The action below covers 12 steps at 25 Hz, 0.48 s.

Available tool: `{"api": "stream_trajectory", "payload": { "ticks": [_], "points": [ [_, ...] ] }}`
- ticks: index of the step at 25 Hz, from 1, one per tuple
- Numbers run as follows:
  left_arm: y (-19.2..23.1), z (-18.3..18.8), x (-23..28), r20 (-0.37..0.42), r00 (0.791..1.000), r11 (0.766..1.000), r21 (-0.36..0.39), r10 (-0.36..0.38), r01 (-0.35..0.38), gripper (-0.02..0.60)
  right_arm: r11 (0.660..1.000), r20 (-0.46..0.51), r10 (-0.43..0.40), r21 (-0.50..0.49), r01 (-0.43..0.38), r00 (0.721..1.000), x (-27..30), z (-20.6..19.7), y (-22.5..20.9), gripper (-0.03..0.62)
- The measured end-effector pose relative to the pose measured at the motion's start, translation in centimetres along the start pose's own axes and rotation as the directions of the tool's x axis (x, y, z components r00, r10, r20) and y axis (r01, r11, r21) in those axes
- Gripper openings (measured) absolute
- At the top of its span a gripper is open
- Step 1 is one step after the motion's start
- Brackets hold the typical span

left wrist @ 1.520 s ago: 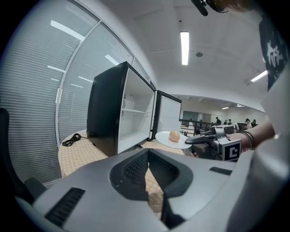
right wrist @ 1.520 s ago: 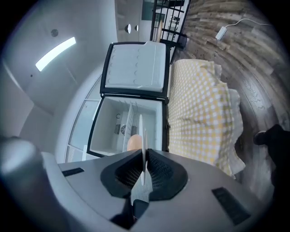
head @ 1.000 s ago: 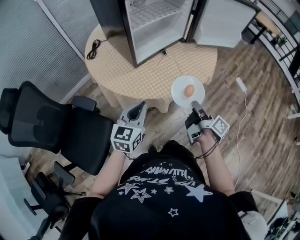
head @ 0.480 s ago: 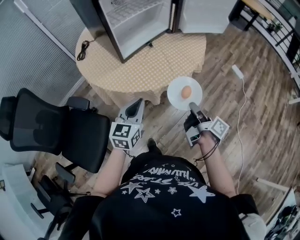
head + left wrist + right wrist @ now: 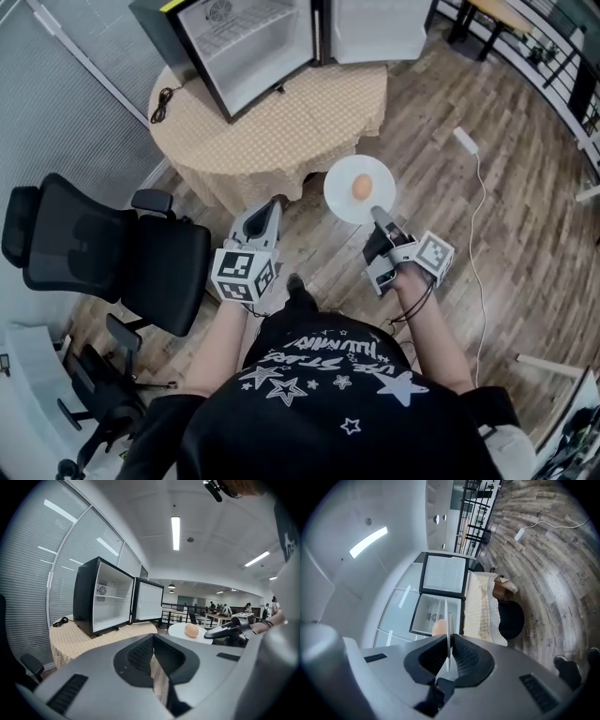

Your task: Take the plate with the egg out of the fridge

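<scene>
A white plate (image 5: 347,202) carrying a brown egg (image 5: 361,187) hangs level over the wooden floor, just off the round table (image 5: 272,122). My right gripper (image 5: 377,215) is shut on the plate's near rim. In the right gripper view the plate (image 5: 449,620) stands edge-on between the jaws, with the egg (image 5: 437,627) behind it. My left gripper (image 5: 271,208) sits to the plate's left, shut and holding nothing. From the left gripper view the plate (image 5: 180,631), the egg (image 5: 191,630) and the right gripper (image 5: 224,631) show at the right. The black fridge (image 5: 246,47) stands open and looks bare inside.
The fridge's door (image 5: 375,28) swings out to the right on the tan-clothed table. A black cable (image 5: 161,101) lies on the table's left side. A black office chair (image 5: 103,248) stands at my left. A white power strip (image 5: 466,141) and its cord lie on the floor at the right.
Both grippers have drawn back from the fridge and table. The plate with the egg, which overlapped the table's edge, is now over the floor.
</scene>
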State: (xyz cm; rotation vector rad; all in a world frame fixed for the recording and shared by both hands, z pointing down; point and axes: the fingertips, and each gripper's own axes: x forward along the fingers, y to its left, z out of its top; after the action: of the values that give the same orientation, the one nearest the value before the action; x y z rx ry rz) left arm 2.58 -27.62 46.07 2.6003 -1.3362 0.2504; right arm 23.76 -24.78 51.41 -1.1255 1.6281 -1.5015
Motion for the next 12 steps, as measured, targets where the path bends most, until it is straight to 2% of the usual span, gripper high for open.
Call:
{"api": "stream_trajectory", "payload": {
  "ticks": [4,12],
  "points": [
    [-2.3,-0.1,-1.8,0.013,1.000,1.000,-0.002,0.023,-0.023,0.006,1.000,-0.007,0.019,0.024,-0.019,1.000,-2.2,-0.1,0.4,0.038],
    [-6.8,-1.6,-6.3,0.015,0.995,0.995,-0.022,0.095,-0.095,0.006,0.998,-0.084,0.027,0.061,-0.022,0.996,-6.3,-1.7,-0.7,0.038]
  ]
}}
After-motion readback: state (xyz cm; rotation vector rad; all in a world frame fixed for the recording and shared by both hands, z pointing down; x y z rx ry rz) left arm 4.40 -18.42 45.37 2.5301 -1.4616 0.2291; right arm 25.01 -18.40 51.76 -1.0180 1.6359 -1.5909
